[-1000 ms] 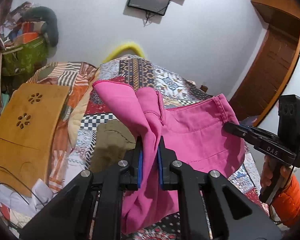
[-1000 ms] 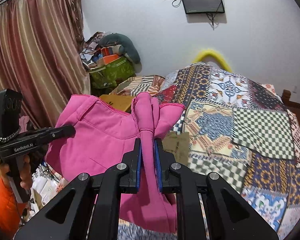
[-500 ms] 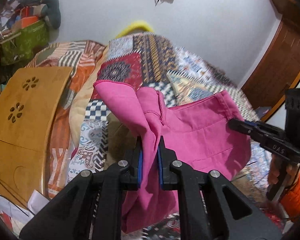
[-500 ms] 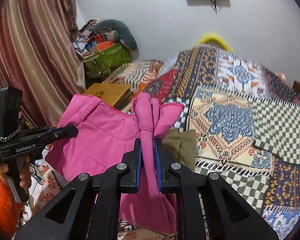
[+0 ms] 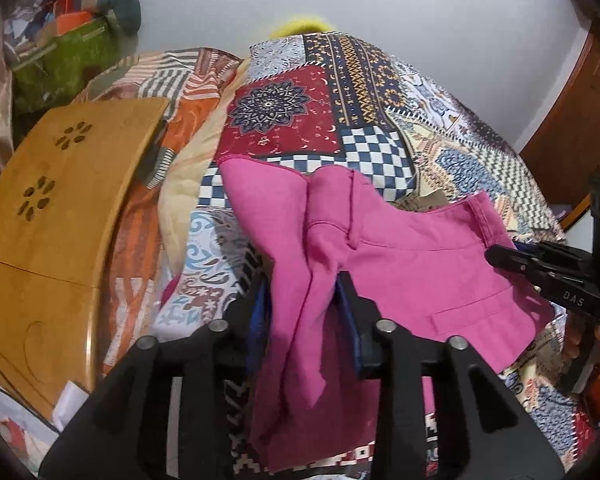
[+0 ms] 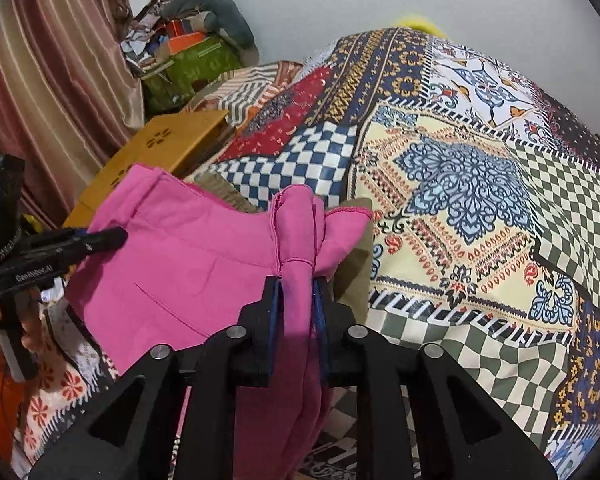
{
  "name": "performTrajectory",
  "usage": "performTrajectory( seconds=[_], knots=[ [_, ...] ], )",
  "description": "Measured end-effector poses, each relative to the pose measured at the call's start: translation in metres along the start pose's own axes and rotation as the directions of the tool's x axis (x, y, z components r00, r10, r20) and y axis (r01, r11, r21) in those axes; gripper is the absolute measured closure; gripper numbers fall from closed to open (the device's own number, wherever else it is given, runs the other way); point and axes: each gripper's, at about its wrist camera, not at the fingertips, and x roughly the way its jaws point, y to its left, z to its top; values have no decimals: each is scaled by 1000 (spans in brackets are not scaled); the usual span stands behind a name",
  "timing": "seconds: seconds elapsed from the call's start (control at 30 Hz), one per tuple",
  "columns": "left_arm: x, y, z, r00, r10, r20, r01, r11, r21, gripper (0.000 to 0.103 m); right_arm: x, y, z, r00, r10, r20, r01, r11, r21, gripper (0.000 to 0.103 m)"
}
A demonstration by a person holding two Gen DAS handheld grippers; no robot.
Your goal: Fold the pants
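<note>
Patchwork bedspread [image 6: 460, 184] below; both jaws pinch pink pants [image 5: 400, 264]; curtain [image 6: 40, 80] only in right view.

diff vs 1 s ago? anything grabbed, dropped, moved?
Both views have tipped down toward the bed: the wall screen has nearly left the frame and the quilt fills more of it, so the pants are being carried lower and forward. Nothing grabbed or dropped. The left tool and the right tool stay shut on bunched pink cloth, with the waistband still stretched between them.
</note>
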Motion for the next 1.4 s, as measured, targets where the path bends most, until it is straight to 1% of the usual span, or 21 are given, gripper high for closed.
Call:
performTrajectory(
  seconds=[0.03, 0.1, 0.17, 0.2, 0.3, 0.37, 0.5, 0.67, 0.77, 0.83, 0.9, 1.0, 1.13, 1.2, 1.23, 1.33, 1.4],
  knots=[
    [-1, -1, -1, 1000, 15, 0, -15, 1000, 7, 62, 2, 0, -2, 1000, -7, -8, 7, 1000, -3, 81],
    [-3, -1, -4, 999, 39, -4, -39, 999, 16, 61, 3, 1, -4, 1000, -25, -18, 24, 1000, -18, 78],
    [-7, -3, -6, 998, 62, -11, -62, 998, 19, 61, 1, 3, -6, 999, -39, -35, 38, 999, -35, 67],
    [-11, -6, -8, 997, 79, -11, -79, 997, 27, 61, 0, 2, -7, 998, -43, -42, 41, 998, -36, 64],
    [-23, -13, -12, 991, 137, -5, -137, 989, 58, 61, -9, -1, -9, 998, -44, -45, 42, 999, -32, 62],
    [-32, -16, -14, 990, 144, 0, -144, 988, 57, 61, -18, -1, -10, 998, -46, -38, 45, 999, -22, 62],
    [-62, -22, -16, 989, 142, 30, -144, 989, 40, 61, -47, 7, -7, 998, -55, 22, 56, 998, -43, 62],
    [-116, -42, -13, 985, 128, 120, -133, 991, 34, 61, -97, 25, -1, 990, -59, 130, 70, 994, -86, 62],
    [-155, -59, -9, 975, 122, 187, -134, 990, 52, 61, -131, 37, 1, 979, -41, 201, 62, 993, -100, 62],
    [-182, -72, -8, 966, 112, 232, -130, 990, 62, 61, -157, 46, 2, 967, -27, 251, 58, 992, -115, 63],
    [-210, -86, -10, 955, 98, 281, -123, 990, 73, 61, -178, 56, 0, 955, -20, 295, 61, 990, -130, 62],
    [-250, -107, -18, 932, 85, 352, -123, 989, 88, 61, -210, 71, -5, 933, 0, 359, 59, 986, -154, 62],
    [-289, -131, -34, 903, 76, 423, -133, 985, 107, 60, -244, 89, -17, 904, 31, 426, 52, 982, -181, 62],
    [-311, -145, -45, 882, 77, 464, -145, 983, 113, 60, -257, 94, -23, 891, 50, 451, 41, 981, -190, 63],
    [-319, -150, -50, 874, 76, 481, -148, 982, 115, 58, -265, 97, -26, 884, 60, 464, 35, 980, -194, 63],
    [-349, -168, -69, 837, 66, 544, -150, 983, 110, 49, -286, 105, -36, 857, 82, 508, 29, 978, -207, 63],
    [-364, -178, -78, 818, 57, 572, -148, 982, 114, 47, -299, 111, -43, 840, 92, 535, 30, 976, -215, 63]
  ],
)
